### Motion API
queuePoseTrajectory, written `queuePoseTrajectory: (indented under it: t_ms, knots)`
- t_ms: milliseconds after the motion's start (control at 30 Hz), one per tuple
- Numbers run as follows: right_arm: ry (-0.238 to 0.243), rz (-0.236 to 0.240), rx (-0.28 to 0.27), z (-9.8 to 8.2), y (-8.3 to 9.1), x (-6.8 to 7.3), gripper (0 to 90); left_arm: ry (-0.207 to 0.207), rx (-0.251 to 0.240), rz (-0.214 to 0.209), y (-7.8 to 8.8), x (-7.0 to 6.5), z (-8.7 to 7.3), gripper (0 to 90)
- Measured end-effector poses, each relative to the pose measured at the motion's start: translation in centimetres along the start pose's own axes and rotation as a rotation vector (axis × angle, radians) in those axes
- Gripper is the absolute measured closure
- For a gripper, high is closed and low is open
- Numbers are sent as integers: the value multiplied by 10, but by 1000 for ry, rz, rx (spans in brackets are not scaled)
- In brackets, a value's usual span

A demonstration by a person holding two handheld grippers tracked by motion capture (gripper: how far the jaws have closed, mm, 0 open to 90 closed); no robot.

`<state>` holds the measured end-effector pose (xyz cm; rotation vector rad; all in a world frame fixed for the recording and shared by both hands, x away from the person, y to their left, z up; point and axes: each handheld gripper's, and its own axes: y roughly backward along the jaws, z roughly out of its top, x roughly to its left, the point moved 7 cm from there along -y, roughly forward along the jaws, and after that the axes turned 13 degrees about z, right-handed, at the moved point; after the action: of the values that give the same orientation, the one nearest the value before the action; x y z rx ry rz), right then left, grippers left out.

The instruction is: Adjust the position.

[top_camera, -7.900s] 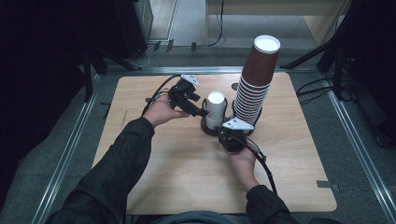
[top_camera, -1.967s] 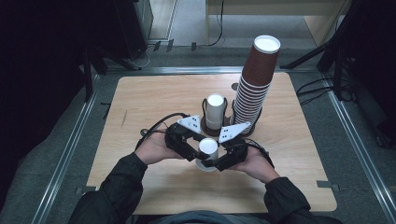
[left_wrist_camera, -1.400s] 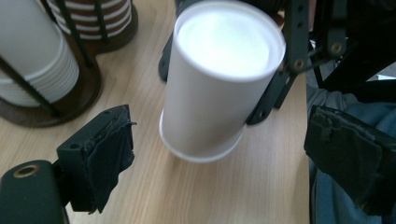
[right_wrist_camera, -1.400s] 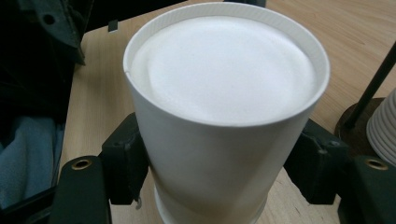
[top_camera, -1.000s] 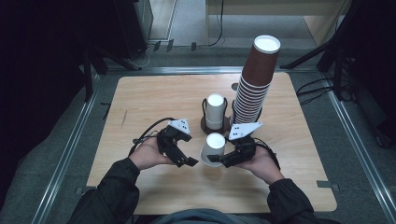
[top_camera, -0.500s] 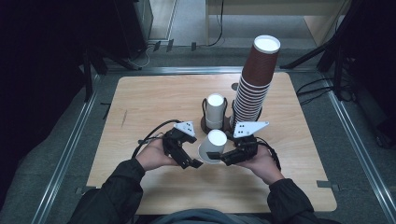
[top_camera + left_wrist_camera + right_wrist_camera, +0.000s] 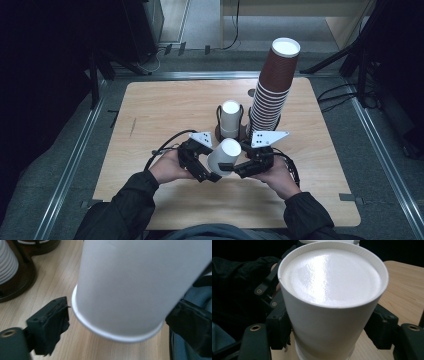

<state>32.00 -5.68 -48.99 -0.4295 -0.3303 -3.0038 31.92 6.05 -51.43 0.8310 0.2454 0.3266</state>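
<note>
A white paper cup [image 7: 225, 154] hangs bottom-up and tilted just above the table's front middle. My right gripper [image 7: 242, 167] is shut on it; in the right gripper view [image 7: 329, 330] both pads [image 7: 279, 328] press the cup's [image 7: 329, 290] wall. My left gripper [image 7: 206, 172] comes from the left, and its jaws have just been closing around the cup. In the left gripper view [image 7: 120, 315] they flank the cup's rim [image 7: 112, 336], and one pad [image 7: 50, 327] sits a sliver off it.
Behind the hands a second white cup [image 7: 230, 116] stands in a dark holder [image 7: 219, 132]. A tall stack of brown cups [image 7: 272, 85] rises to its right. The wooden table [image 7: 150, 115] has bare board at left and right.
My left gripper has edged in toward the cup's rim. The cup now leans more to the left. My right hand has kept still.
</note>
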Motion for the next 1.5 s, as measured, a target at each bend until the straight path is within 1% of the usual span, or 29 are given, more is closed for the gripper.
queuePoseTrajectory:
  t_ms: [100, 233, 267, 333, 400, 433, 533, 567, 600, 700, 767, 867, 900, 1033, 1067, 1100, 1167, 1200, 1233, 1300, 1333, 1400, 1433, 1467, 1500]
  knots:
    - [12, 9, -5, 0, -3, 1, 305, 6, -13, -12, -1, -3, 2, 74]
    - [18, 24, -14, 1, -5, 4, 305, 2, -9, -15, -2, -4, 3, 86]
    - [18, 25, -17, 2, -5, 4, 305, 1, -14, -20, -2, -4, 3, 122]
    - [21, 25, -23, 2, -6, 5, 305, 9, -23, -17, -1, -4, 4, 143]
    - [27, 18, -27, 2, -6, 4, 305, -4, -20, -14, -1, -4, 3, 153]
    - [27, 15, -27, 2, -5, 4, 305, -13, -16, -5, -1, -3, 3, 161]
    - [22, 16, -32, 2, -5, 4, 305, -10, -14, -11, -2, -3, 2, 169]
    - [26, 15, -32, 2, -5, 4, 306, -8, -18, -22, -1, -4, 3, 191]
    - [32, 10, -30, 2, -5, 4, 308, -9, -21, -21, -1, -3, 3, 218]
    - [30, 8, -37, 3, -4, 3, 308, 4, -26, -30, -1, -4, 3, 219]
    - [33, 4, -36, 3, -4, 3, 308, -4, -26, -18, -1, -3, 3, 219]
    - [42, 1, -35, 3, -4, 4, 310, -8, -24, -14, -1, -3, 3, 226]
    - [44, 0, -35, 3, -4, 4, 311, -2, -26, -17, -1, -3, 4, 230]
    - [47, -8, -32, 3, -4, 3, 314, -10, -22, -16, 0, -2, 4, 248]
    - [49, -9, -32, 3, -4, 3, 315, -4, -23, -21, -1, -2, 4, 250]
    - [46, -8, -32, 3, -4, 3, 315, -11, -19, -20, 0, -1, 3, 253]
    - [47, -10, -33, 3, -4, 3, 317, -3, -17, -27, 0, -1, 3, 265]
    - [47, -11, -32, 3, -4, 3, 314, -7, -21, -45, 1, -2, 3, 317]
    - [54, -29, -28, 3, -3, 2, 309, -9, -15, -44, 1, -1, 2, 340]
    - [54, -39, -27, 3, -2, 2, 311, -3, -28, -51, 2, -2, 3, 386]
    - [50, -43, -27, 3, -2, 2, 314, -4, -32, -48, 1, -2, 3, 383]
    - [57, -44, -23, 4, -2, 2, 320, -18, -17, -29, -1, -1, 2, 333]
    - [61, -44, -23, 4, -3, 3, 322, -17, -6, -15, -2, -1, 1, 308]
    - [65, -39, -22, 4, -4, 3, 324, -21, 4, 0, -4, 0, 1, 257]
    - [67, -33, -13, 3, -5, 4, 327, -28, 16, 24, -5, 0, 0, 215]
